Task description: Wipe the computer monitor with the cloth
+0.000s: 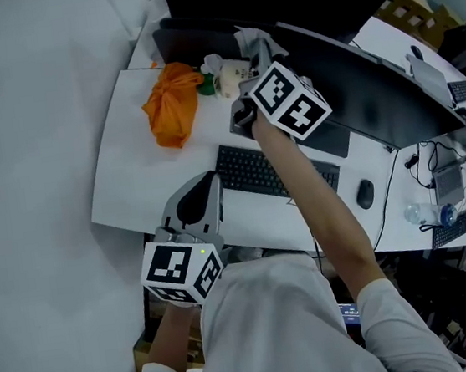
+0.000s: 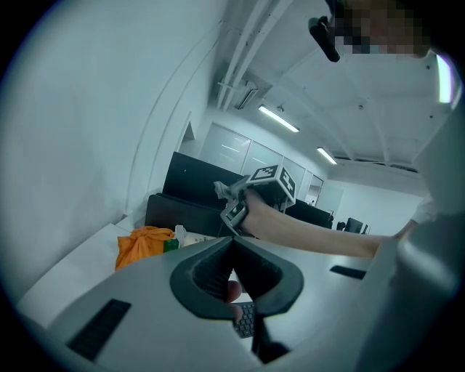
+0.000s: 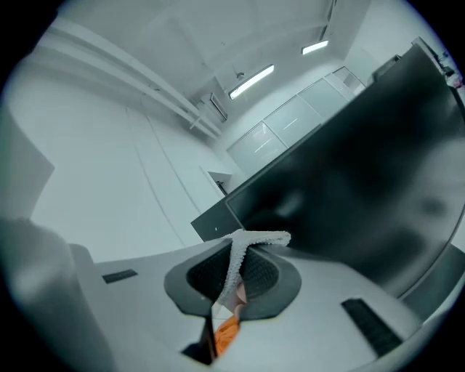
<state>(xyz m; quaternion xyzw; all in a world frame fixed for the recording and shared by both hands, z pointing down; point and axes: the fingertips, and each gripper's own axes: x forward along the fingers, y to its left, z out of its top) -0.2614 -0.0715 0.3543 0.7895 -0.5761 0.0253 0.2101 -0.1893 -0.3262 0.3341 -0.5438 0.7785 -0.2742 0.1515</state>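
Note:
A wide black curved monitor (image 1: 378, 96) stands along the back of the white desk (image 1: 129, 160). My right gripper (image 1: 251, 57) is raised to the monitor's left end and is shut on a grey cloth (image 1: 259, 44). In the right gripper view the cloth (image 3: 240, 254) is pinched between the jaws, with the dark screen (image 3: 363, 174) close on the right. My left gripper (image 1: 194, 201) hangs low over the desk's front edge. In the left gripper view, its jaws (image 2: 233, 254) are shut with nothing between them.
A black keyboard (image 1: 252, 170) and a mouse (image 1: 365, 194) lie in front of the monitor. A bunched orange bag (image 1: 174, 104) and small bottles (image 1: 223, 74) sit at the desk's back left. More desks with cables and devices (image 1: 448, 188) lie to the right.

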